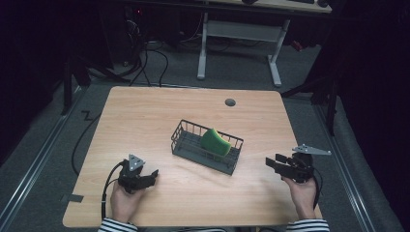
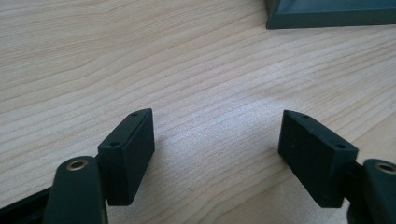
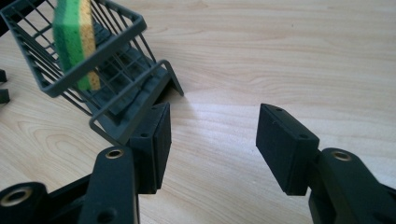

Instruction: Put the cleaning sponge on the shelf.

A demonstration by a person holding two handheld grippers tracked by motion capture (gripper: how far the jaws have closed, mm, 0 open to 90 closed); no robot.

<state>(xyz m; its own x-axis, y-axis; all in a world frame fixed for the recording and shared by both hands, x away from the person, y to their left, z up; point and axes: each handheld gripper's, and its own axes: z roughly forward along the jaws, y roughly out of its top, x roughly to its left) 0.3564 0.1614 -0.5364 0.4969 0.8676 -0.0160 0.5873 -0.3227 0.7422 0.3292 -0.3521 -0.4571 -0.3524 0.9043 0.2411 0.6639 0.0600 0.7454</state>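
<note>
Left of open R gripper (image 1: pixel 276 163): sponge (image 1: pixel 215 141) in basket (image 1: pixel 186 147)

Matt wood-grain table (image 1: pixel 145 116), wire basket (image 1: pixel 186 140)

A lab: dark room, cables (image 1: pixel 145 63) on floor, adjustable desk (image 1: pixel 239 29) behind.

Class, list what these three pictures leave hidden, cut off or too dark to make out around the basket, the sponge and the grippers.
- Sponge: top cut off by the right gripper view's upper edge; lower part behind basket wires.
- Basket in the left gripper view: just a base strip, the rest cut by the top edge.
- Room beyond the table: too dark in the high view.
- Right gripper: small and dark there.
</note>
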